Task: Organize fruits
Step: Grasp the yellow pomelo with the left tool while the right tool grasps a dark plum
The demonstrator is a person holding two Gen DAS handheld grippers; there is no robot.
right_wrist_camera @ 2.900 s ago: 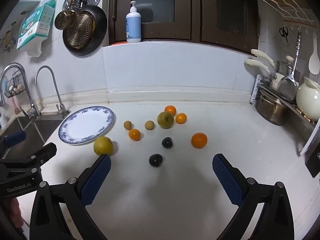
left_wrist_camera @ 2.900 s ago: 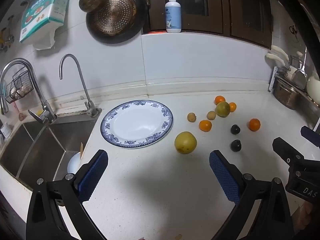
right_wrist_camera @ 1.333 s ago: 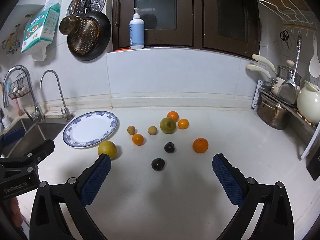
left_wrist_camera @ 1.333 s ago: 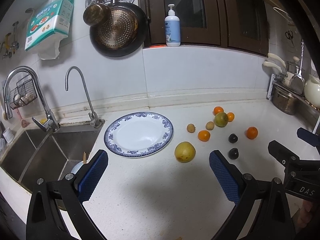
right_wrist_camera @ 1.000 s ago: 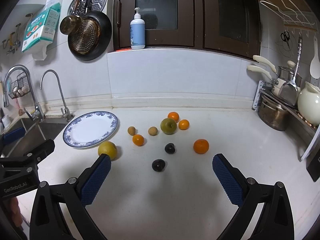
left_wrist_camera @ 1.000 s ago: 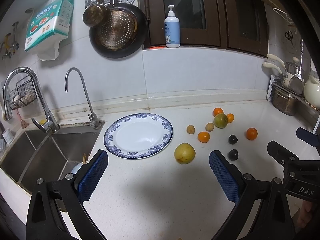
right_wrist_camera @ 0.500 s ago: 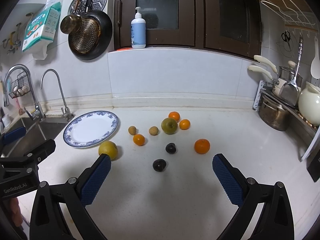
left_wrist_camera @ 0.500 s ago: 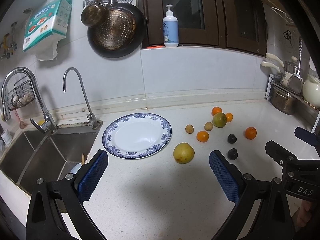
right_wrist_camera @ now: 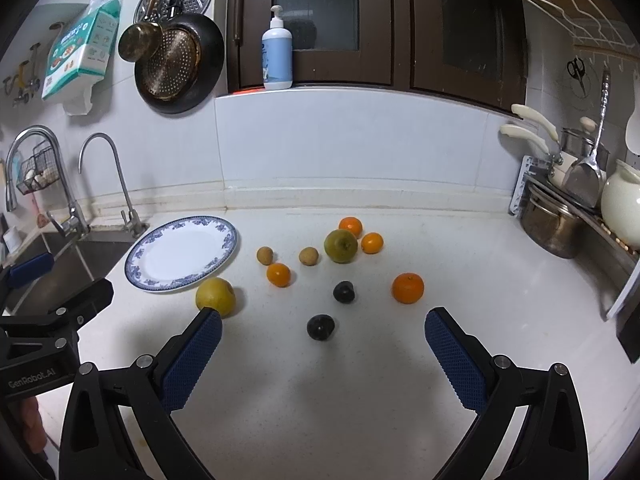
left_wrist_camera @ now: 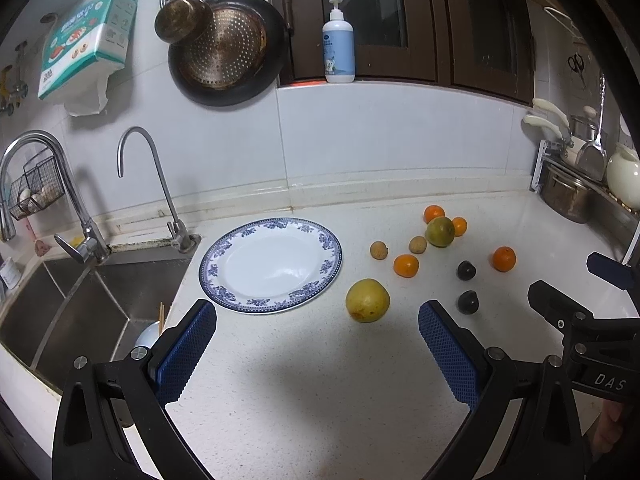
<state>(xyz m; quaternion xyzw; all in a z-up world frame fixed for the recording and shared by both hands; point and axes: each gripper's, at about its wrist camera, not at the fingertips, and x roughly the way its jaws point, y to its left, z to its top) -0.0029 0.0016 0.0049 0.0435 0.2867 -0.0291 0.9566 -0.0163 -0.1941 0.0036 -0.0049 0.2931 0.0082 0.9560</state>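
So both grippers are just hanging over the near edge of the white counter (left_wrist_camera: 320, 380), jaws spread wide with nothing between them. The left gripper (left_wrist_camera: 316, 344) has the big yellow fruit (left_wrist_camera: 367, 300) straight ahead, just past its fingertips, and the blue-rimmed plate (left_wrist_camera: 271, 265) sits a bit further back toward the sink (left_wrist_camera: 80, 312) side, bare. The right gripper (right_wrist_camera: 323, 352) lines up with a dark fruit (right_wrist_camera: 320, 327) just ahead of its gap, a second dark fruit (right_wrist_camera: 344, 291) behind that, and a loose orange (right_wrist_camera: 407, 288) off toward its right finger. The rest of the fruit is scattered mid-counter: a green fruit (right_wrist_camera: 340, 245) with two small oranges touching or nearly touching it, two little brown fruits (right_wrist_camera: 265, 255), another orange in front of those.

The left view shows down into the sink basin, which the right one barely catches. The right view gets the pot (right_wrist_camera: 550, 216) and white jug (right_wrist_camera: 620, 208) at the counter's right edge way clearer
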